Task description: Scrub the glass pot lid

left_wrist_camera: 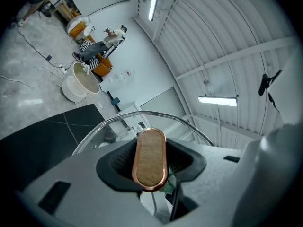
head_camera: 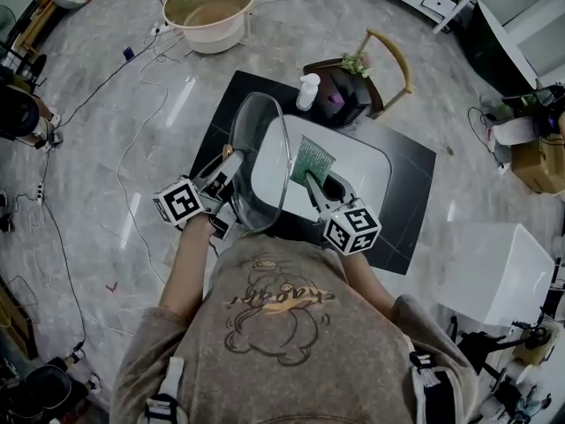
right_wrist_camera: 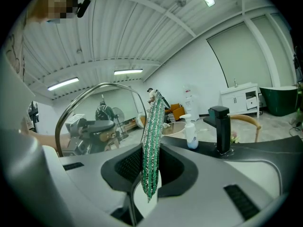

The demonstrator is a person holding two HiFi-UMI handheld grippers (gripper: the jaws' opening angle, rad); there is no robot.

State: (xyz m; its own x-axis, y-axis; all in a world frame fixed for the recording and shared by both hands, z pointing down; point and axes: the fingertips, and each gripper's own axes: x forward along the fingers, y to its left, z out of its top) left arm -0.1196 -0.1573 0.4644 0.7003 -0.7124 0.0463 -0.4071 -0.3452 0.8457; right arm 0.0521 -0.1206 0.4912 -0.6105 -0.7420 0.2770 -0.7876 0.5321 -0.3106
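Person's shirt [head_camera: 274,325], lower frame. Left gripper [head_camera: 231,164] pinches the handle [left_wrist_camera: 150,157] of the upright glass pot lid [head_camera: 265,148]. Right gripper [head_camera: 311,184] pinches a green scrubber [head_camera: 313,159] just right of it.

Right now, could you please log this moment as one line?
left gripper: shut on lid handle | glass pot lid: upright over sink | right gripper: shut on green scrub pad | pad touching lid: unclear

The hand-held gripper [right_wrist_camera: 150,173] clamps a green scrub pad [right_wrist_camera: 153,126] edge-on; the glass lid [right_wrist_camera: 97,109] stands just left.
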